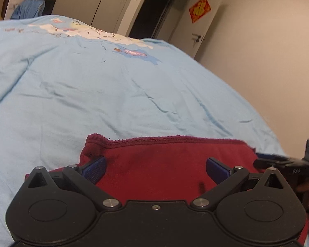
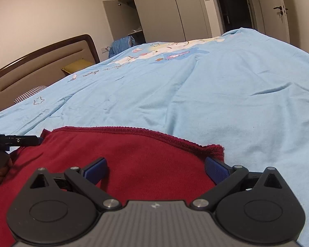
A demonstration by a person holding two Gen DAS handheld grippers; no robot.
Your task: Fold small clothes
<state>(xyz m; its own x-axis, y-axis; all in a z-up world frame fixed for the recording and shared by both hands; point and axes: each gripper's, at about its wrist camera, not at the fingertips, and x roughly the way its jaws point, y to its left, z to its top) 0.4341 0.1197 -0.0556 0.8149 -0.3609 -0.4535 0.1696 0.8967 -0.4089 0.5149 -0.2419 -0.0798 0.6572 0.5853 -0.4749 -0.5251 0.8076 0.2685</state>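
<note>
Red garment (image 1: 154, 164) spread on the near part of the bed, on a light-blue cover (image 1: 113, 92). Far edge hemmed and roughly straight; far-left corner bunched and slightly raised, far-right corner (image 2: 216, 150) frayed and curled up. Surface between the two tools mostly flat, with no clear fold line visible. Near portion hidden under both tool bodies, so layer count cannot be confirmed.

Left gripper (image 1: 155, 167) over the left part of the garment, jaws spread wide, nothing held; left pad (image 1: 96, 168) close to the bunched corner. Whether the pads touch the cloth cannot be determined.

Right gripper (image 2: 155, 167) over the right part of the garment, jaws likewise spread wide and empty; right pad (image 2: 216, 168) just beside the frayed corner. Same gripper also visible at the right edge of the left wrist view.

Judged progress: early. Garment laid out and roughly flattened; both tools positioned near the far corners, no grasp made. Remaining, by estimate: closing on both corners, lifting the far edge, carrying it over to form a fold, then further folds and smoothing. Bunched left corner likely to need straightening first.

Beyond the cover: headboard (image 2: 41, 61) far left, wardrobe (image 2: 164, 6) and door (image 2: 276, 10) at the far wall.
</note>
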